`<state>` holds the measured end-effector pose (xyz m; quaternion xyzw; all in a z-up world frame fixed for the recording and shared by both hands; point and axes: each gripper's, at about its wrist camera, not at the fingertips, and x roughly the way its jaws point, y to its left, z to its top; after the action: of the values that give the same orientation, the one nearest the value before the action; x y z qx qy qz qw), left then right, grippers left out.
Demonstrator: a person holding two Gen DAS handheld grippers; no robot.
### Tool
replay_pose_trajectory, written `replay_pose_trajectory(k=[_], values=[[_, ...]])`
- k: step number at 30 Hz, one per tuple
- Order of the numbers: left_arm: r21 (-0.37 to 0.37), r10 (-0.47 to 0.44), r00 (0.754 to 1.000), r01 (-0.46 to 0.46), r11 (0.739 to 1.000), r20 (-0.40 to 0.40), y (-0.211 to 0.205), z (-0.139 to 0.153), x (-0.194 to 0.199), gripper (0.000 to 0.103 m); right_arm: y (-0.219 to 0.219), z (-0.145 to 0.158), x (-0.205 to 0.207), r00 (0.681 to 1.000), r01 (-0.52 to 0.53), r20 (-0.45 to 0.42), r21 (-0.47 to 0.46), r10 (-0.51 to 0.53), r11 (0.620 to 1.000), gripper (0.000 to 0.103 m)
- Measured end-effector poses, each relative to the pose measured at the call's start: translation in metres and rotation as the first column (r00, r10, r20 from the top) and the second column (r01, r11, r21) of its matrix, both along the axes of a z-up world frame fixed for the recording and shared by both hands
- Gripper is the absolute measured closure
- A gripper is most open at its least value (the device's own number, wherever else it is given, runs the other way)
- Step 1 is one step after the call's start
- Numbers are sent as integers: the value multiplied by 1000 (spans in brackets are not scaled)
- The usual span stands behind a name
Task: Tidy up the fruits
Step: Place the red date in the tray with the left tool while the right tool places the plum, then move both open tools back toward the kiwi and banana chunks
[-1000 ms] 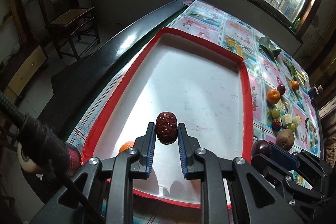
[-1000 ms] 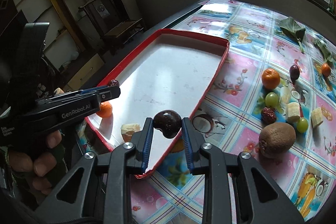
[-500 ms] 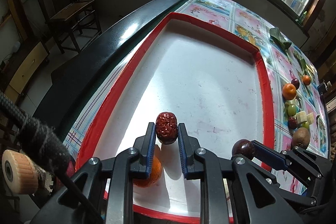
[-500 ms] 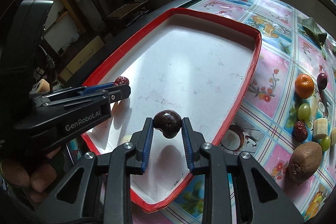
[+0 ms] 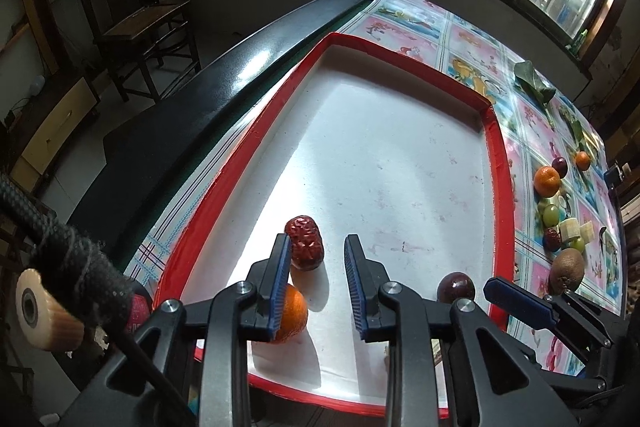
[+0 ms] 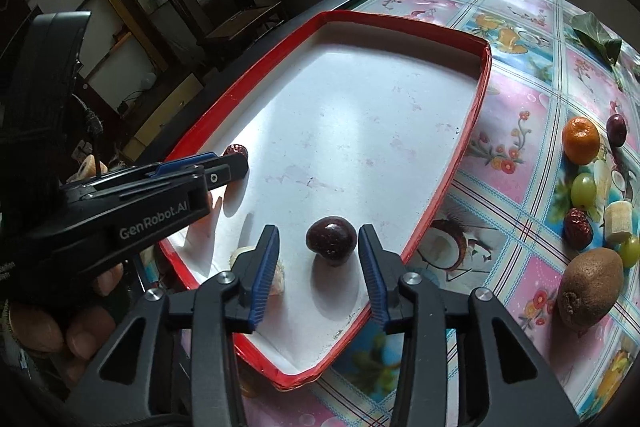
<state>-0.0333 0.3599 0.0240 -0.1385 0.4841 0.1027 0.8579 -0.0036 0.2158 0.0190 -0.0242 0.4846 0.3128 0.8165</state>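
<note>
right wrist view alone shows us "genrobot.ai" on the left gripper [image 6: 224, 169]; both grippers spread, right gripper [image 6: 319, 259] around a plum [image 6: 331, 239].

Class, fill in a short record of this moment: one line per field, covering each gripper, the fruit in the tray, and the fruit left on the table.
left gripper: open, red date lying beside its left finger
right gripper: open, dark plum between its fingers, untouched
tray: red rim, white floor; holds the date, the plum, a small orange and a pale fruit piece
table: orange, kiwi, green grapes, banana pieces, another date
</note>
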Motion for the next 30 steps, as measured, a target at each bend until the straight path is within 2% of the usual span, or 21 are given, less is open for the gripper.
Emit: replay_pose_trajectory(k=[6, 12, 13, 16, 17, 24, 25, 26, 30], values=[[-10, -13, 1000, 13, 1000, 25, -10, 11, -7, 76, -28, 14, -16, 999, 42, 19, 48, -42, 998, 60], [-41, -64, 997, 66, 997, 48, -32, 19, -12, 72, -66, 20, -29, 992, 117, 40, 56, -119, 992, 60], [-44, -74, 996, 76, 996, 51, -36, 20, -13, 71, -74, 19, -30, 990, 132, 45, 54, -135, 990, 58], [-57, -113, 992, 116, 992, 57, -52, 22, -14, 66, -98, 18, -36, 979, 193, 63, 43, -196, 980, 44], [-63, -123, 991, 127, 990, 59, -57, 23, -15, 66, -108, 17, -37, 973, 217, 68, 43, -220, 975, 40], [-84, -209, 976, 213, 973, 62, -100, 25, -17, 54, -172, 11, -51, 925, 367, 98, 18, -367, 930, 37], [-85, -221, 973, 225, 971, 61, -107, 24, -17, 51, -177, 12, -53, 916, 387, 109, 8, -385, 922, 33], [-88, -229, 972, 234, 968, 59, -112, 24, -17, 50, -184, 12, -55, 905, 411, 124, -1, -408, 912, 29], [-89, -276, 960, 279, 956, 44, -134, 20, -19, 50, -211, 22, -69, 845, 499, 210, 21, -492, 867, 28]])
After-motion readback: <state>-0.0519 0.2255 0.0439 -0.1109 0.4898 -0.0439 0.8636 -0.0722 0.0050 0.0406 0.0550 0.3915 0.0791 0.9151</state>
